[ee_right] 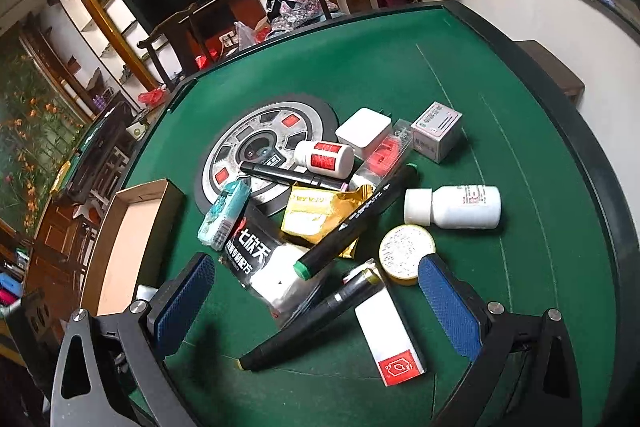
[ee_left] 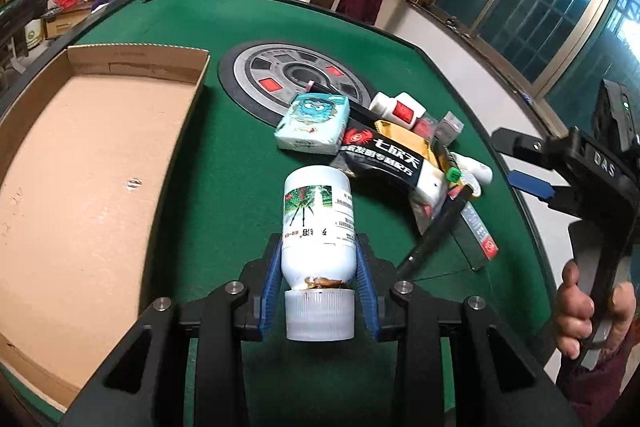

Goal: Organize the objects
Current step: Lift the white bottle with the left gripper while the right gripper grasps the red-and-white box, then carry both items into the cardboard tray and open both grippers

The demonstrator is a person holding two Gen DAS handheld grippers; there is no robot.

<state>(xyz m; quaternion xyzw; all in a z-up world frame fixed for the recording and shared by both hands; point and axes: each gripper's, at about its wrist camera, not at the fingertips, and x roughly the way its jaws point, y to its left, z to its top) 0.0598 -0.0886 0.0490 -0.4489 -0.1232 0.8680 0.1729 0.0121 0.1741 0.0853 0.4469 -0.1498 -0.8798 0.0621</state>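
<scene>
A green felt table with a dark raised rim is seen in both wrist views. An open brown cardboard box, shallow and holding nothing, is placed on the left side of the table. A round grey-and-black disc with red marks is set into the table centre. A jumbled pile is spread just right of the disc: a teal cartoon-printed tissue pack, a black sachet with white characters, a gold foil packet, a black marker with a green end, a second black marker, a small white bottle with a red label, a white charger plug, a pale pink small carton, a plain white pill bottle lying on its side, a round yellow-rimmed tin and a long white box with a red end. The markers are laid across the sachet and foil packet, so several items overlap.

A white plastic bottle with a green picture label is clamped between the blue pads of the left gripper, jaws narrowed onto its shoulder; its white ribbed cap points toward the camera, with brown residue at the neck. It is held above the felt, between box and pile.

The right gripper is held wide above the near edge of the pile, nothing gripped; a hand is seen on its handle
</scene>
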